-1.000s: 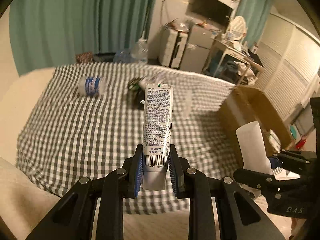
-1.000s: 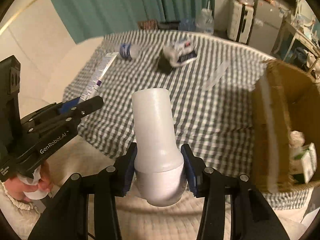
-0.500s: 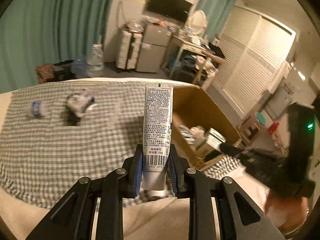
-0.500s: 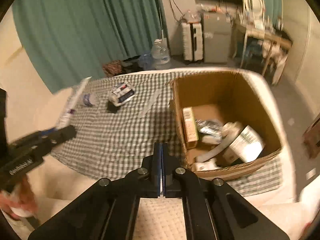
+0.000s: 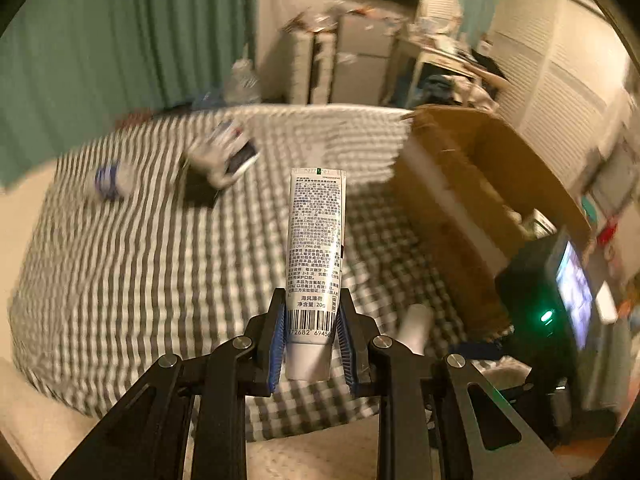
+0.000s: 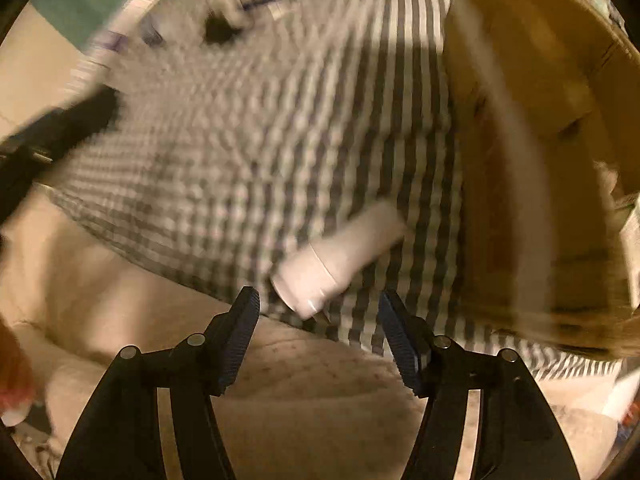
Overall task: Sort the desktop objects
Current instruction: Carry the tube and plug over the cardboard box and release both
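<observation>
A white toothpaste tube point(image 5: 316, 232) with printed text stands upright between the blue pads of my left gripper point(image 5: 312, 320), which is shut on its lower end above the checked cloth point(image 5: 160, 264). My right gripper point(image 6: 318, 308) points down at the cloth's near edge and its jaws are opening. A white plastic bottle point(image 6: 340, 256) lies on its side on the cloth just beyond them, its near end in the gap and neither pad touching it. The same white bottle point(image 5: 416, 328) shows beside the cardboard box point(image 5: 480, 184). Both views are blurred.
The open cardboard box point(image 6: 520, 80) stands at the cloth's right end with items inside. A small blue-labelled bottle point(image 5: 112, 180) and a pile of packets point(image 5: 220, 156) lie at the far left of the cloth. Furniture and green curtains stand behind.
The right gripper held the white bottle, then stood shut and empty, and now is open low over the bottle lying on the cloth. The left view swung right, then back left, tube still held.
</observation>
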Demonstrator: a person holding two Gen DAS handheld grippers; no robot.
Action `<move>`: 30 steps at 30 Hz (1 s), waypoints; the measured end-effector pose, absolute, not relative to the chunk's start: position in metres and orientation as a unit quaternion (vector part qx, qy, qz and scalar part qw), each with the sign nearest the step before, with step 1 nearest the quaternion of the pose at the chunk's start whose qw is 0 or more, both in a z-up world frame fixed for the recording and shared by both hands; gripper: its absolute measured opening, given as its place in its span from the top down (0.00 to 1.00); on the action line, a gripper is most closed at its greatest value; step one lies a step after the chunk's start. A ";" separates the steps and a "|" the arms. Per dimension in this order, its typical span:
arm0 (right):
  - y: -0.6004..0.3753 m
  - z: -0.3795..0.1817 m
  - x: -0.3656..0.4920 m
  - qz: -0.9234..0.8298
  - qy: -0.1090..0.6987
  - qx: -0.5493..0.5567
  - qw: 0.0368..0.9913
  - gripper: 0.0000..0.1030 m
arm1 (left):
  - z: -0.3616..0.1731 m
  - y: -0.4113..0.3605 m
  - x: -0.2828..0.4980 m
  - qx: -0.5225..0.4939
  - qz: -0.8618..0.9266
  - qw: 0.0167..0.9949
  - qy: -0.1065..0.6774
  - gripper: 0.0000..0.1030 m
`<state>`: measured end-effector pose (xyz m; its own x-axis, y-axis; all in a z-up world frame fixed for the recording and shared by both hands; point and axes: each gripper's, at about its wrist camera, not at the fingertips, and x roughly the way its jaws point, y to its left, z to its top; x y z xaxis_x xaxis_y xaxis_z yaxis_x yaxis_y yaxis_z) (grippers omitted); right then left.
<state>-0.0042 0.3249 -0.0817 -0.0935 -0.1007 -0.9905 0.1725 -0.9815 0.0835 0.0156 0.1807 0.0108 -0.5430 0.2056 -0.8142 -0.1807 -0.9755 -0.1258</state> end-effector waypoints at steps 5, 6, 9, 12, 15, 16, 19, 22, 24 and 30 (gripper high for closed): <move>0.321 -0.119 -0.023 -0.704 0.011 0.703 0.103 0.39 | 0.000 0.146 0.007 -0.467 0.874 0.108 -0.075 0.77; 0.323 -0.123 -0.029 -0.699 -0.011 0.706 0.108 0.39 | 0.000 0.143 0.010 -0.466 0.875 0.109 -0.077 0.77; 0.331 -0.133 -0.050 -0.694 -0.080 0.709 0.101 0.41 | -0.001 0.129 0.010 -0.463 0.875 0.105 -0.092 0.77; 0.326 -0.143 -0.061 -0.695 -0.077 0.710 0.084 0.49 | 0.001 0.117 0.012 -0.464 0.876 0.093 -0.098 0.77; 0.318 -0.130 -0.052 -0.727 -0.038 0.680 0.080 0.49 | 0.005 0.101 0.017 -0.462 0.877 0.082 -0.102 0.77; 0.318 -0.120 -0.047 -0.742 -0.035 0.664 0.083 0.49 | 0.008 0.095 0.021 -0.461 0.878 0.077 -0.103 0.77; 0.329 -0.077 -0.024 -0.787 -0.053 0.607 0.097 0.49 | 0.018 0.089 0.028 -0.458 0.880 0.070 -0.106 0.77; 0.341 -0.032 -0.006 -0.815 -0.083 0.563 0.111 0.49 | 0.036 0.100 0.038 -0.449 0.886 0.076 -0.091 0.77; 0.346 -0.004 0.008 -0.831 -0.077 0.539 0.113 0.49 | 0.048 0.111 0.044 -0.442 0.889 0.090 -0.080 0.77; 0.402 0.067 0.055 -0.875 -0.077 0.473 0.068 0.49 | 0.089 0.179 0.055 -0.431 0.886 0.157 -0.064 0.77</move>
